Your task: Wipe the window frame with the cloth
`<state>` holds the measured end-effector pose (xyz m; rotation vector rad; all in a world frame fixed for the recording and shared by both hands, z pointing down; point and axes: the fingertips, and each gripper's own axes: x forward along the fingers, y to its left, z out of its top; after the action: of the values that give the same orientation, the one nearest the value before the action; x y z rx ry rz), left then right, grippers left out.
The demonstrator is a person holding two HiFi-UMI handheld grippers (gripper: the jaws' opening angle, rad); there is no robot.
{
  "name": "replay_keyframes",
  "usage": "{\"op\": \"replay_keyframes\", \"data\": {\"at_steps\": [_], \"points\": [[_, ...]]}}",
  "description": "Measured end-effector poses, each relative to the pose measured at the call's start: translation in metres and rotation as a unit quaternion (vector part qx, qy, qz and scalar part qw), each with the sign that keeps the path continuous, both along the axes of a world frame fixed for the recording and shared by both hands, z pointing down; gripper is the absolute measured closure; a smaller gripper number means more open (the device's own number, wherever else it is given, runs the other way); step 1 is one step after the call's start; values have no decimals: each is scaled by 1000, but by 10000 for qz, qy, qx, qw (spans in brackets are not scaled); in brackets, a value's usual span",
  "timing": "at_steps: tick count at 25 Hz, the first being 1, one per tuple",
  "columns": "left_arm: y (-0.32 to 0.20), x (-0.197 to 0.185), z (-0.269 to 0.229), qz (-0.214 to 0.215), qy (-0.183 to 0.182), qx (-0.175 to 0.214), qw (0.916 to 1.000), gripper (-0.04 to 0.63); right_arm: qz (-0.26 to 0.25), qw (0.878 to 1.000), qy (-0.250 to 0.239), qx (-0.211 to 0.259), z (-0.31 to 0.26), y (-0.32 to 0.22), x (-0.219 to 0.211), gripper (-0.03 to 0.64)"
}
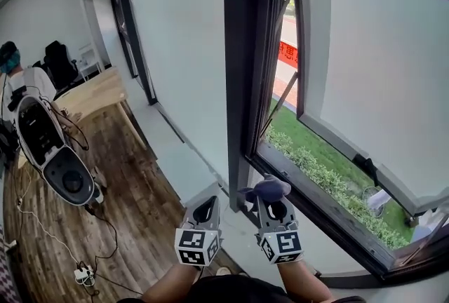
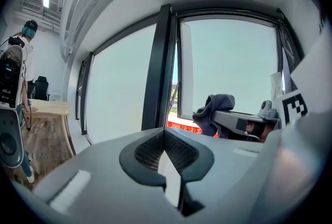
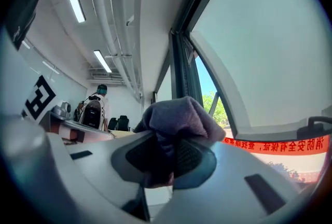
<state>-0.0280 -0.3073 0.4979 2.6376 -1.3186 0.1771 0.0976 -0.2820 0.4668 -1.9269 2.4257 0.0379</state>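
Note:
A grey-purple cloth [image 1: 271, 188] is bunched between the jaws of my right gripper [image 1: 271, 200], which is shut on it. The cloth [image 3: 175, 119] fills the middle of the right gripper view. It hangs just before the lower corner of the dark window frame [image 1: 243, 84], near where the upright meets the bottom rail [image 1: 316, 205]; I cannot tell whether it touches. My left gripper [image 1: 205, 213] is level with it on its left, jaws shut with nothing between them. From the left gripper [image 2: 165, 138] view the cloth [image 2: 213, 109] shows to the right, against the frame [image 2: 157, 67].
The window sash [image 1: 365, 63] is swung outward, with grass and a hedge [image 1: 330, 182] below and a red banner [image 1: 287, 52] beyond. To the left are a wooden floor with cables [image 1: 84, 273], a black-and-white machine [image 1: 52, 151], a wooden table [image 1: 98, 95] and a person [image 1: 17, 77].

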Motion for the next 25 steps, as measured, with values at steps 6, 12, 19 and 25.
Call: {"op": "replay_keyframes", "data": {"at_steps": [6, 12, 19, 25], "points": [[9, 10, -11, 130, 34, 113, 9998, 586, 116, 9996, -235, -89, 3, 6, 16, 538], [13, 9, -13, 81, 34, 141, 9999, 586, 124, 9999, -15, -25, -2, 7, 14, 538], [16, 8, -13, 41, 39, 149, 9999, 586, 63, 10000, 3, -6, -4, 7, 10, 538], [20, 8, -13, 41, 24, 131, 9999, 586, 69, 10000, 0, -3, -6, 10, 10, 538]]}}
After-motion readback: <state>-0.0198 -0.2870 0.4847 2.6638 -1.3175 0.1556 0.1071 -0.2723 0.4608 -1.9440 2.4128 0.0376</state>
